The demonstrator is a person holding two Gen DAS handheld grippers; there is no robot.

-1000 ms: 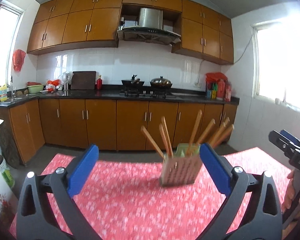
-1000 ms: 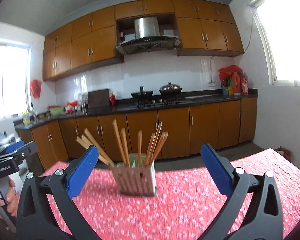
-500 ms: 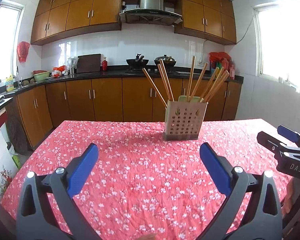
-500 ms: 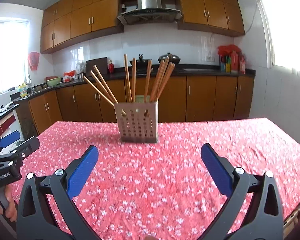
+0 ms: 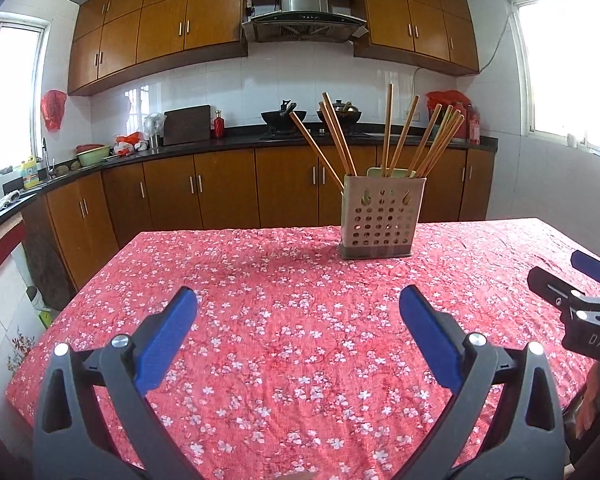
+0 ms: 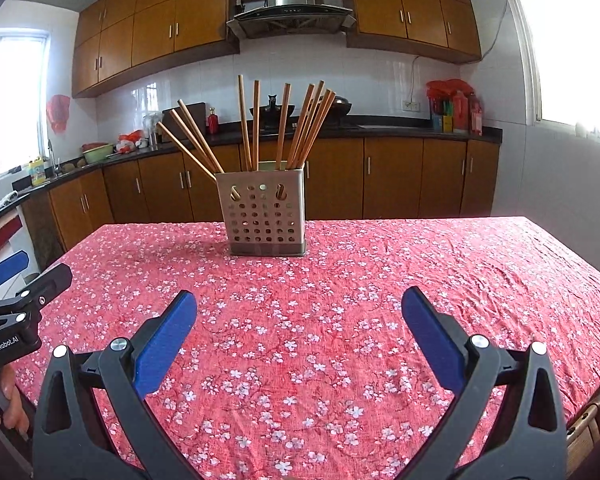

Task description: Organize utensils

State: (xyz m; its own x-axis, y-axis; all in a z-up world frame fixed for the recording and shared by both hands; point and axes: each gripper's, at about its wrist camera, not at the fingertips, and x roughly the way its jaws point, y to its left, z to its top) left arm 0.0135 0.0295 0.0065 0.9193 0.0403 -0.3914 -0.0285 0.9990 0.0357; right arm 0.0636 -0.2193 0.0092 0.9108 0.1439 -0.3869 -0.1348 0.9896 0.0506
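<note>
Left side of room: window, sink counter with green basin (image 5: pixel 93 155) and yellow bottle (image 5: pixel 29 168), brown lower cabinets (image 5: pixel 172 196) along the wall. Cutting board (image 5: pixel 187 124) and small red bottle (image 5: pixel 219 124) stood on the dark counter.

Left gripper (image 5: pixel 298 300) sat low over the near part of the table, blue fingers (image 5: pixel 168 340) spread wide apart, nothing between them. Red floral tablecloth (image 5: pixel 260 320) filled the space under and ahead of it.

Centre, far half of the table: perforated beige utensil holder (image 5: pixel 382 220) stood upright on the cloth, well apart from both grippers. Wooden chopsticks (image 5: pixel 388 128) stuck up out of it, fanned, some leaning left, some right, one near vertical. A pale green piece showed at the holder's back rim; could not tell what it was. Range hood (image 5: pixel 304 12) and woks (image 5: pixel 282 114) were behind on the stove.

Right gripper (image 6: pixel 299 304) was also low over the near cloth, blue fingers (image 6: pixel 430 336) wide apart, holding nothing. In the right wrist view the holder (image 6: pixel 262 216) sat ahead and slightly left of centre, chopsticks (image 6: pixel 256 124) upright in it. The left gripper's black body showed at that view's left edge, and the right gripper's tip (image 5: pixel 572 292) showed at the left view's right edge.

Far right: red bottles (image 6: pixel 458 110) on the counter corner, bright window.
</note>
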